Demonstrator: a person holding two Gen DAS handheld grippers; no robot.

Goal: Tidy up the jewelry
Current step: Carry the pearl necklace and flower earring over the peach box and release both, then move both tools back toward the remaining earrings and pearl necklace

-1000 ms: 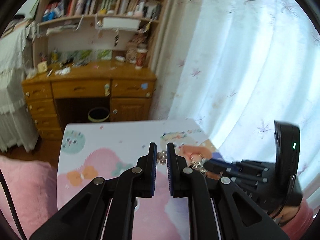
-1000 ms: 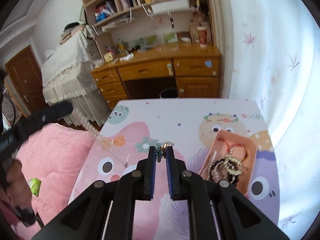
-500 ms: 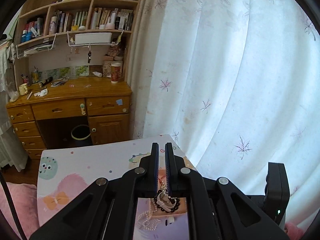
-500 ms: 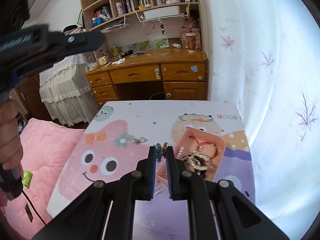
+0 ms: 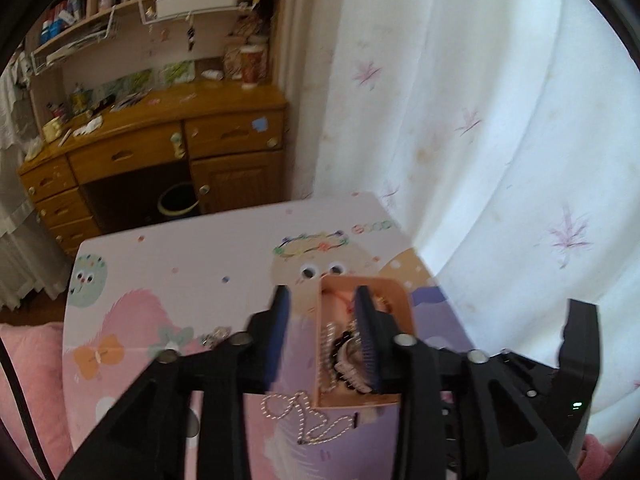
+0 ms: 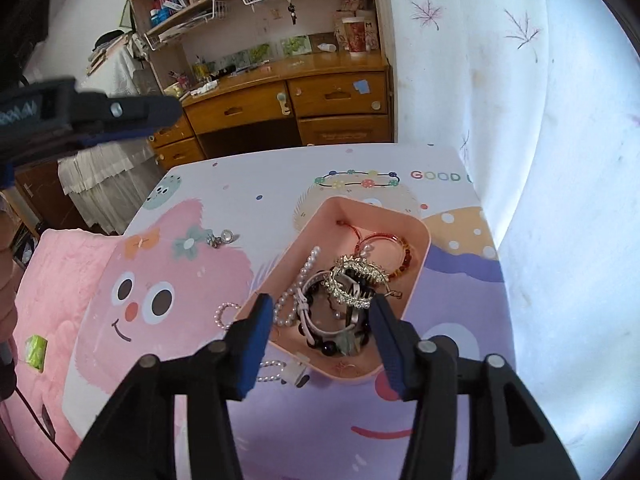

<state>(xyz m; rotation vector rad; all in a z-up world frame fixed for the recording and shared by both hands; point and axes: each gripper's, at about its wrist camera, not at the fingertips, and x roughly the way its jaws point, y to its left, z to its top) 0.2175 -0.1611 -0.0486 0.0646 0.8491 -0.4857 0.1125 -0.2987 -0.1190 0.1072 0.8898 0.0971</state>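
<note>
- The left gripper [image 5: 320, 320] hangs over the near end of the tray [image 5: 404, 300], jaws spread wide with nothing between them. The pearl strand [image 5: 308, 420] lies half in the tray and half spilled over its near left rim onto the mat [image 5: 180, 264].
- The right gripper [image 6: 320, 312] is also wide open and empty, poised just above the tray's near edge. In its view the tray [image 6: 420, 240] holds a gold leaf bangle [image 6: 356, 276], a red cord bracelet [image 6: 380, 240], a pink strap and dark beads.
- Loose pieces left on the mat: a small charm [image 6: 222, 238] by the green bow print, well apart from the tray, and the strand's outer loops [image 6: 224, 314] just beside the tray wall.
- The step in hand looks like finishing the strand's drop, so the tidy move would be to gather the hanging loops (they will slide like a chain and snag on the rim).
- To do it well:
  - Come down on the loops outside the tray, not on the pile inside, or the bangle may lift with them.
  - Close on a bunched part of the strand; a single line of beads could slip from flat pads.
  - Lift clear of the rim before moving over the tray, so it is not dragged along the mat.
  - Keep the other gripper out of the way, since both crowd the same end.
- The charm would then be next.
</note>
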